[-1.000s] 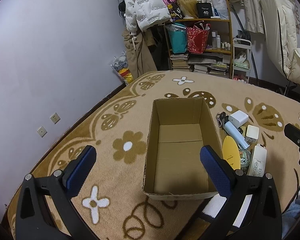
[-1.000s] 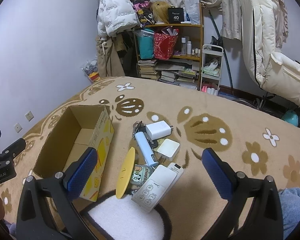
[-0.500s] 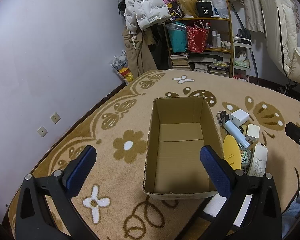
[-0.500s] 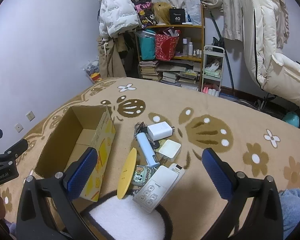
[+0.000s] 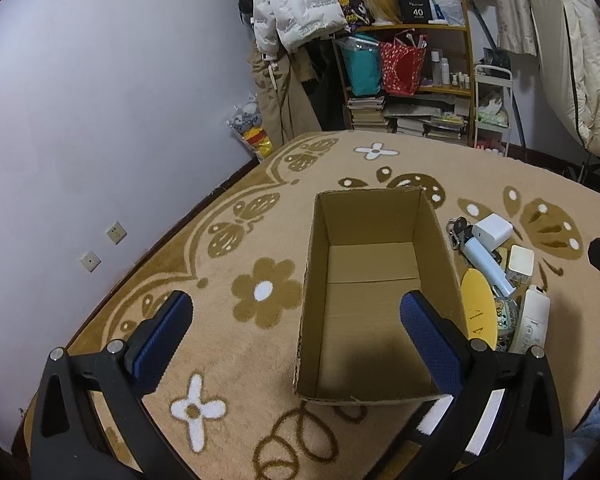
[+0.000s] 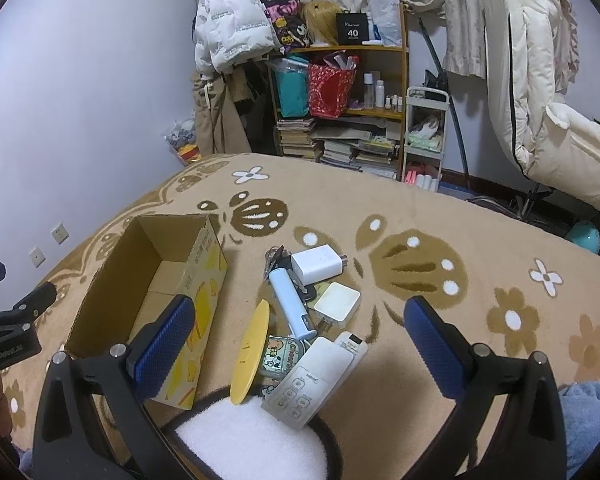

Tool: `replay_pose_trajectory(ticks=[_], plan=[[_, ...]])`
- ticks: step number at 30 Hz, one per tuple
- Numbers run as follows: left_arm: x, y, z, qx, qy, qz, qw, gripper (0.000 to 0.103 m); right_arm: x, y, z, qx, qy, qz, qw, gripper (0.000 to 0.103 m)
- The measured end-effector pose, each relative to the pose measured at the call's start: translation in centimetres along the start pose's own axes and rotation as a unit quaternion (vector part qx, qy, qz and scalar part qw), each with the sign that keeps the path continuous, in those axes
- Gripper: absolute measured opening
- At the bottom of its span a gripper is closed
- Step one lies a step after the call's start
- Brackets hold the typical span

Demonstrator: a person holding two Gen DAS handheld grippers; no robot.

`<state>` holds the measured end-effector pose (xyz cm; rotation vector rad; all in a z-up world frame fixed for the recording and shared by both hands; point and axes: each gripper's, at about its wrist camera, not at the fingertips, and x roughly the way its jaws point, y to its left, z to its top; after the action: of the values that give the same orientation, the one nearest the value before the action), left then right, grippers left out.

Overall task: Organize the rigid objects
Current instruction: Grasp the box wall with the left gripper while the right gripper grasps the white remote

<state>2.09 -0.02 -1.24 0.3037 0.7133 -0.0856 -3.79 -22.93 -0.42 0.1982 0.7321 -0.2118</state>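
Above carpet point(image 5: 228, 344): both hand-held grippers, left point(image 5: 296, 332), right point(image 6: 300, 344), spread wide, empty.

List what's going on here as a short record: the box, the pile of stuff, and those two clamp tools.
surface: flowered rug
box: cardboard, open top, nothing seen inside
pile: on the rug beside the box, none boxed yet
pile items: white charger, blue tube, yellow disc, remote
left gripper: open, above the box
right gripper: open, above the pile

Lived-in home bedroom: flowered blanket point(image 6: 420, 216), crowded bookshelf point(image 6: 340, 100), hung coats point(image 6: 228, 28).
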Motion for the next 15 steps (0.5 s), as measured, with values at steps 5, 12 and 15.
replay_pose_trajectory(ticks=[5,12,15], plan=[[1.9,0.1,0.7,0.002,0.023,0.019,0.9996,0.103,2.1,0.3,-0.2,-0.003,0.025,0.002,1.0,0.103],[4.9,1.8,1.7,-0.05,0.064,0.003,0.9967,0.103,5.0,1.0,-0.4,-0.018,0.048,-0.001,0.999,0.103],[6.5,2.0,1.3,-0.056,0.095,-0.01,0.9938,0.103,6.2,1.0,-0.8,-0.023,0.063,-0.006,0.998,0.103]])
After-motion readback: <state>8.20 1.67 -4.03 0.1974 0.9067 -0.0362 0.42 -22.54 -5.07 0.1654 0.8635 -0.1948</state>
